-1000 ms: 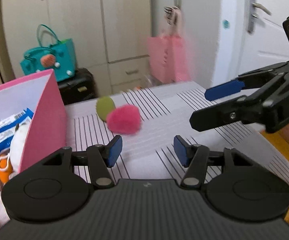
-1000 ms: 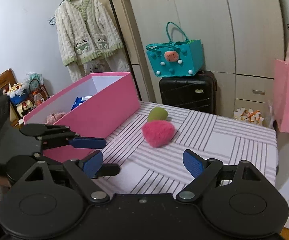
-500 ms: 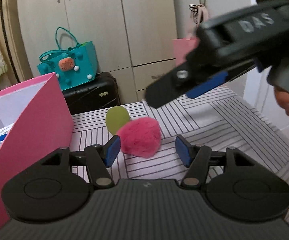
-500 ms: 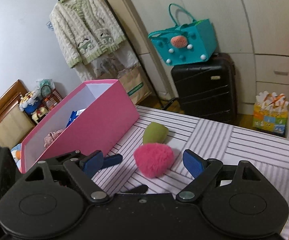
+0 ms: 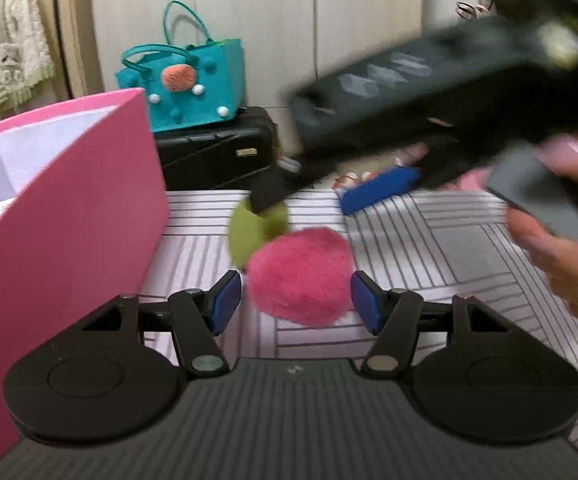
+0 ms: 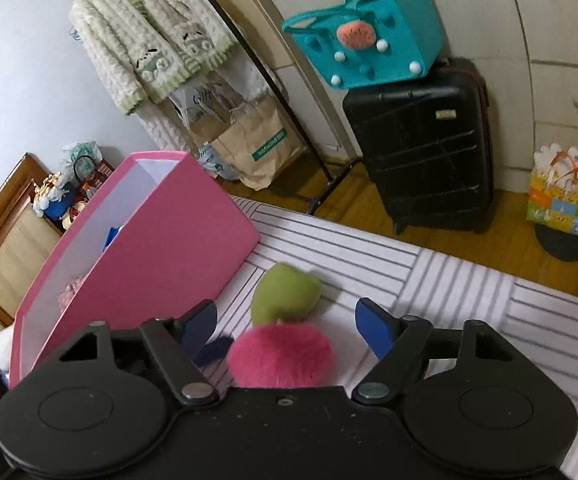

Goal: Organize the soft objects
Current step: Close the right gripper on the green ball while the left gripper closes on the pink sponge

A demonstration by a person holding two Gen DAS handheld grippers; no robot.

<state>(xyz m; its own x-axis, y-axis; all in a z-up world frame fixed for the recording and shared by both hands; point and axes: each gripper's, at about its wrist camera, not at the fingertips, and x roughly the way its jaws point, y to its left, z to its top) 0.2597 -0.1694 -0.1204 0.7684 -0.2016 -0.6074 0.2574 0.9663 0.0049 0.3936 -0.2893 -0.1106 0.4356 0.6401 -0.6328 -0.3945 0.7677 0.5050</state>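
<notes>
On the striped worktop (image 5: 449,240), the fluffy pink plush ball (image 5: 299,276) sits between the left hand-held gripper (image 5: 296,300)'s spread, untouching pads; the right hand-held gripper (image 6: 285,320), empty and closing, straddles the smooth green soft egg-shape (image 6: 285,292) beyond.

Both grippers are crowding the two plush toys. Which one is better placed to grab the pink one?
Left. The left gripper has the pink plush between its open pads, level with it. The right gripper is closing over the green plush behind it, so it suits that one.

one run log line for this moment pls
left gripper: open around pink puff | right gripper: jaws closing around green toy | both on table
</notes>
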